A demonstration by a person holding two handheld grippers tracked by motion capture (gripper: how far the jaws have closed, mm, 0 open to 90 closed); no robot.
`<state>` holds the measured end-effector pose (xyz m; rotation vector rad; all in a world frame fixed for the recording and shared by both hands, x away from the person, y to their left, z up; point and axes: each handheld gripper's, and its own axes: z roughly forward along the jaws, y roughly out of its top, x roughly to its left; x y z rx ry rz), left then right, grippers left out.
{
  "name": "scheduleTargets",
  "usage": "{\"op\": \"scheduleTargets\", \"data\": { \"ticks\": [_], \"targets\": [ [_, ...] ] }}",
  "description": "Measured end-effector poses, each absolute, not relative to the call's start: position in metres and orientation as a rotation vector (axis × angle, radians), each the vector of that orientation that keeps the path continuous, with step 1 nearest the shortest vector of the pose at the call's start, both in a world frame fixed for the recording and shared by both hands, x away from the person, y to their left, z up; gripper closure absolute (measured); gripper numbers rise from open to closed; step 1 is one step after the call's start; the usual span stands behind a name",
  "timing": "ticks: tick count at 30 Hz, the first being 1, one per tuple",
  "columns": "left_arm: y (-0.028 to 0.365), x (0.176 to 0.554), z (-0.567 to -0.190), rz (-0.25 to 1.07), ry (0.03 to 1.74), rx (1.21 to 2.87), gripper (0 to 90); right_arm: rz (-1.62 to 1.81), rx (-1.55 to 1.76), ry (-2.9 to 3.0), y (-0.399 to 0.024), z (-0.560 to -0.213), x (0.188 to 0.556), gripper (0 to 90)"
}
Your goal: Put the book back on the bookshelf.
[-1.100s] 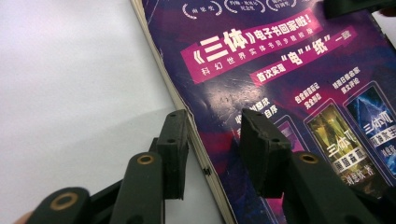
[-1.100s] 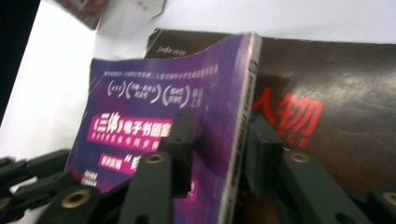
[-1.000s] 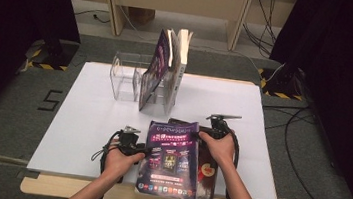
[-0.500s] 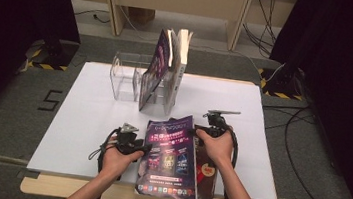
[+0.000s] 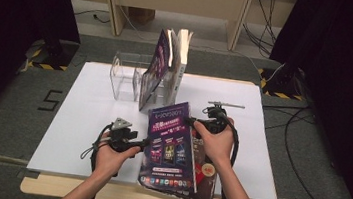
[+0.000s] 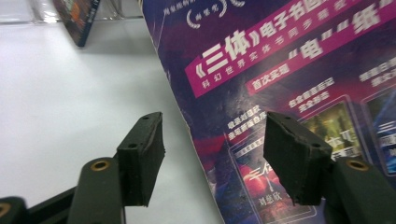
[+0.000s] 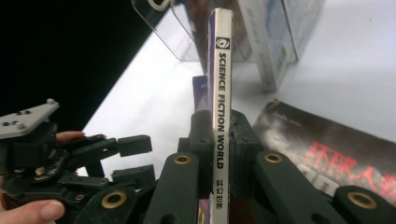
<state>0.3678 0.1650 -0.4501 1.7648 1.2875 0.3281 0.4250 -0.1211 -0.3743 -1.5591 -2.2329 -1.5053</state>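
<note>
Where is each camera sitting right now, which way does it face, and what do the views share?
High view: above the person's side, looking forward and down on the table; both forearms, left gripper, right gripper.
Left gripper view: rides the left gripper, open jaws straddling the magazine edge.
Right gripper view: rides the right gripper, clamped on the magazine spine; left hand beyond.
Shared: magazine, clear rack.
</note>
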Motion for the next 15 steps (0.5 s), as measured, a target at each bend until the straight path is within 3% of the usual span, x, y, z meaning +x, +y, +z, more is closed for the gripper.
{"op": "scheduleTargets", "data": {
  "ticks": [15],
  "targets": [
    [0.176, 0.358, -0.429, 0.356, 1.263, 1.692, 34.7, -1.708, -1.43, -2.268, -0.095, -0.339, 0.409, 83.5]
  ]
}}
